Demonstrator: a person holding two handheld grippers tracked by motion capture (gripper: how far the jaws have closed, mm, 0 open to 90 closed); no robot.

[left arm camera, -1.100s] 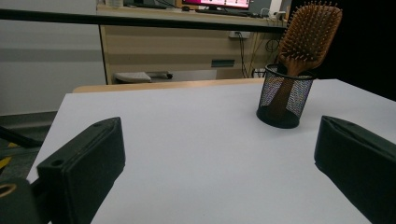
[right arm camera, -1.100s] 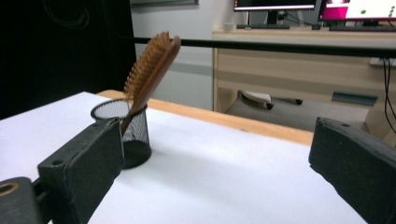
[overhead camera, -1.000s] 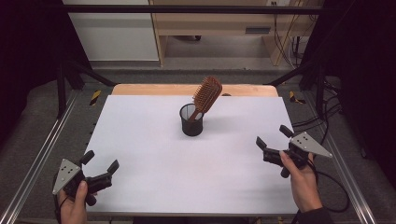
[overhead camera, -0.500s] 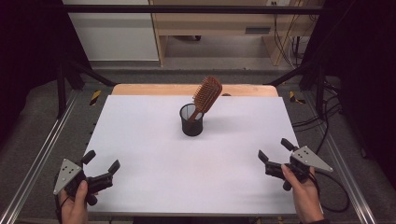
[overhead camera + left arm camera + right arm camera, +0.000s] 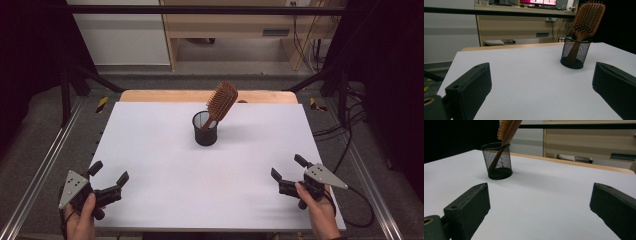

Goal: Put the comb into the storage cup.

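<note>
A black mesh cup (image 5: 205, 128) (image 5: 575, 52) (image 5: 497, 161) stands upright on the white table (image 5: 165, 160), toward its far middle. A wooden paddle hairbrush (image 5: 220, 103) (image 5: 587, 21) (image 5: 506, 130) stands in it handle down and leans to the right. My left gripper (image 5: 108, 179) (image 5: 541, 90) rests low at the near left corner, open, nothing between its jaws. My right gripper (image 5: 288, 168) (image 5: 539, 207) sits low at the near right corner, also open and empty. Both point toward the cup from a distance.
A wooden strip (image 5: 165, 95) runs along the table's far edge. Metal frame rails (image 5: 45, 160) flank the table on both sides. Cables (image 5: 350, 145) lie on the floor to the right. A wooden desk (image 5: 235, 25) stands behind the table.
My right gripper has drawn back toward the near edge and come down closer to the table. The left gripper, cup and brush have stayed put.
</note>
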